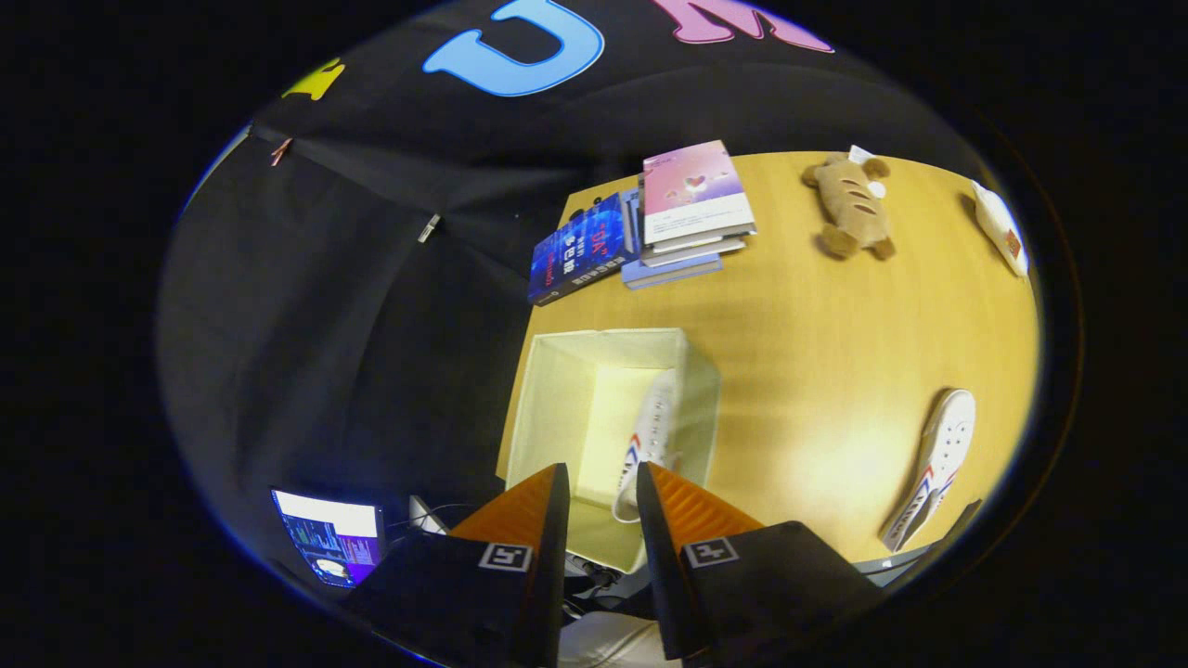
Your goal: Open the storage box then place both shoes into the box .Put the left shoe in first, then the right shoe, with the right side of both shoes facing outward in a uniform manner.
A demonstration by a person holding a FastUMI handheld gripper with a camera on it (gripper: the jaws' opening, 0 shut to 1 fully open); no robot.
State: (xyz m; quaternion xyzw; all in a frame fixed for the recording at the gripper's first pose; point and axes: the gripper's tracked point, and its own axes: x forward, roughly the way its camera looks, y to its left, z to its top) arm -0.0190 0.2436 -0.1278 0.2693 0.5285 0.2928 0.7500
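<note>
**Gripper view: one shoe boxed, one on counter**

Hand-held gripper (601, 482) fingers stand slightly apart, holding nothing, above the near rim of the open storage box (557, 408) at the counter (817, 353) left edge. One white shoe (650, 436) lies inside against the box's right wall. Second shoe (933, 468) rests near the counter's right edge. Books (691, 199) and plush toy (852, 206) occupy the far side.

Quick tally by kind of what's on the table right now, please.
Shoes: 2, one in the box, one on the table
Box: 1
Books: about 5, stacked, exact number unclear
Plush toy: 1
White packet: 1
Total: about 10
Gripper jaws open, empty.
</note>
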